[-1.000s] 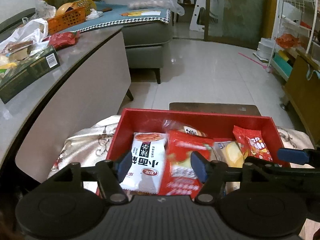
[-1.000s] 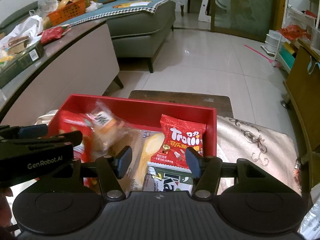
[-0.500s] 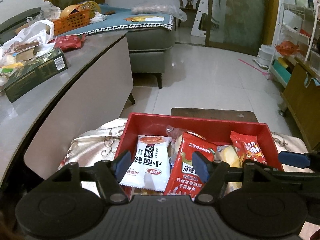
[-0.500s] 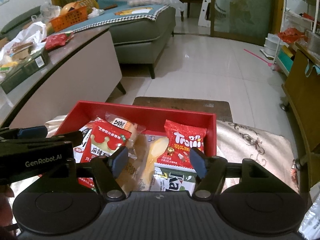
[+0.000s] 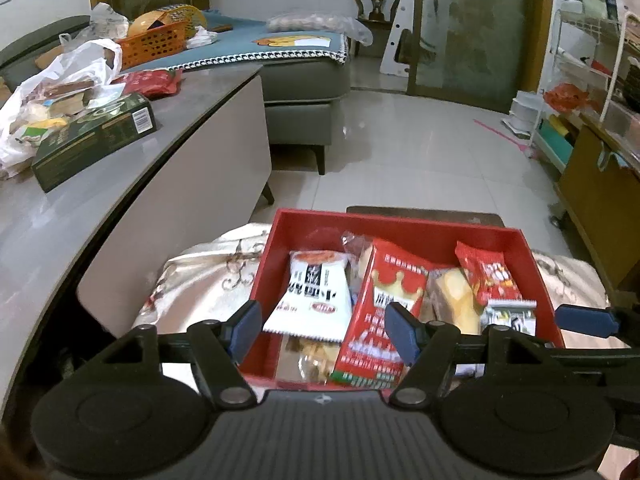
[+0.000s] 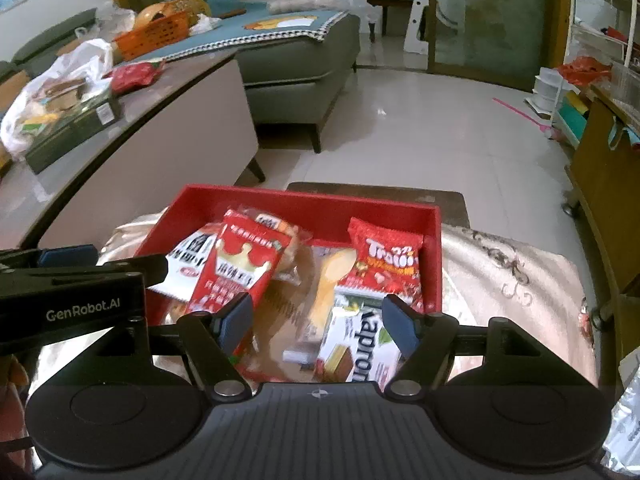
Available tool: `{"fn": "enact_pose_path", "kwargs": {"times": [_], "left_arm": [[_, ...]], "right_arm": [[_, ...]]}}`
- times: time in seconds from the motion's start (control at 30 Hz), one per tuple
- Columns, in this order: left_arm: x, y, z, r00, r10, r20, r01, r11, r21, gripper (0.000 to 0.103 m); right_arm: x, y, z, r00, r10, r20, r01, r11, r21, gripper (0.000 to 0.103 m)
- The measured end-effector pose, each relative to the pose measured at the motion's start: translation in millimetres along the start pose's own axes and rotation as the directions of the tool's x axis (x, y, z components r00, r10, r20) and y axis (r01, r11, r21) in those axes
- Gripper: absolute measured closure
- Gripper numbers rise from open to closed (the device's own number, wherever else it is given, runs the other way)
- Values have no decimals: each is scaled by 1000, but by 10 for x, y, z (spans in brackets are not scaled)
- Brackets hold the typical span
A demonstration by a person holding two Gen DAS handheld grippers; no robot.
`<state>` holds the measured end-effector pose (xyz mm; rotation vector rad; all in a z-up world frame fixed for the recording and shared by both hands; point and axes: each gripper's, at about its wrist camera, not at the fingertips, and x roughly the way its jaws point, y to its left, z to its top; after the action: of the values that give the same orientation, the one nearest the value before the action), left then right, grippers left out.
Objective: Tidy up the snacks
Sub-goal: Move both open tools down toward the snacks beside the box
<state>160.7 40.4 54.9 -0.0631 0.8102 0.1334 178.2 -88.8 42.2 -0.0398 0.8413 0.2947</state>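
Observation:
A red box [image 5: 400, 226] [image 6: 304, 200] sits on a patterned cloth and holds several snack packets. Inside lie a white packet [image 5: 312, 300], a red crown-print packet [image 5: 384, 312] [image 6: 240, 268], a clear-wrapped yellow pastry [image 5: 454, 296], a red Trolli bag [image 6: 384, 264] and a white wafer packet [image 6: 360, 344]. My left gripper [image 5: 324, 330] hovers open over the box's near left side, pads touching nothing. My right gripper [image 6: 318, 320] hangs above the near right side. Its jaws are opening, with no packet pressed between them.
A grey table on the left carries a green carton [image 5: 96, 136], a white plastic bag [image 5: 60, 80], a red packet [image 5: 152, 82] and an orange basket [image 5: 154, 42]. A dark wooden stool [image 5: 424, 214] stands behind the box. A wooden cabinet [image 5: 600, 200] stands at right.
Both grippers have drawn back and upward from the box, so more of it shows. The right jaws have widened. The red crown-print packet now lies face up over the others.

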Motion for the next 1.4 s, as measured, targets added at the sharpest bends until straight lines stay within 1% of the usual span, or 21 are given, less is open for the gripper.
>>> {"fn": "enact_pose_path", "kwargs": {"times": [0.07,0.4,0.53,0.7,0.83,0.9,0.97,1.0,1.03,1.13,1.17,1.27,1.33,1.4], "left_arm": [[-52,27,-60,1000,-4,-7,4,1000,1,41],[-281,77,-338,1000,-17,-25,18,1000,21,41],[-373,102,-452,999,-22,-35,23,999,29,40],[-459,129,-647,997,-38,-74,41,998,47,40],[-555,133,-893,993,-43,-108,52,996,79,39],[-598,118,-1045,990,-48,-136,62,993,105,39],[-641,80,-1203,985,-49,-165,75,986,152,39],[-673,52,-1297,982,-53,-179,87,979,187,39],[-709,19,-1390,978,-72,-196,116,967,227,39],[-788,-80,-1625,963,-119,-244,197,924,327,39],[-807,-111,-1715,956,-130,-262,223,903,368,39],[-823,-150,-1913,947,-120,-298,249,859,448,39],[-817,-162,-1996,939,-123,-320,271,839,472,39],[-795,-200,-2061,929,-125,-348,297,813,501,39]], "right_arm": [[-18,20,-45,1000,2,-10,-2,1000,-8,22],[-128,171,-322,998,19,-56,-22,999,-44,22],[-165,172,-432,997,20,-74,-24,999,-45,20],[-184,154,-582,994,16,-109,-21,999,-45,20],[-243,117,-699,992,14,-125,-20,999,-50,19],[-273,82,-761,991,13,-135,-19,999,-47,19],[-292,57,-832,988,13,-152,-20,999,-46,18],[-303,51,-864,988,14,-156,-21,999,-49,18],[-325,40,-900,987,16,-158,-25,998,-51,17],[-357,12,-975,985,30,-172,-39,998,-50,17],[-364,4,-1010,983,33,-178,-43,998,-51,17],[-376,-9,-1115,979,50,-200,-62,997,-52,17],[-371,7,-1199,974,57,-219,-72,995,-63,17],[-352,25,-1265,970,61,-237,-80,994,-70,17]]}}
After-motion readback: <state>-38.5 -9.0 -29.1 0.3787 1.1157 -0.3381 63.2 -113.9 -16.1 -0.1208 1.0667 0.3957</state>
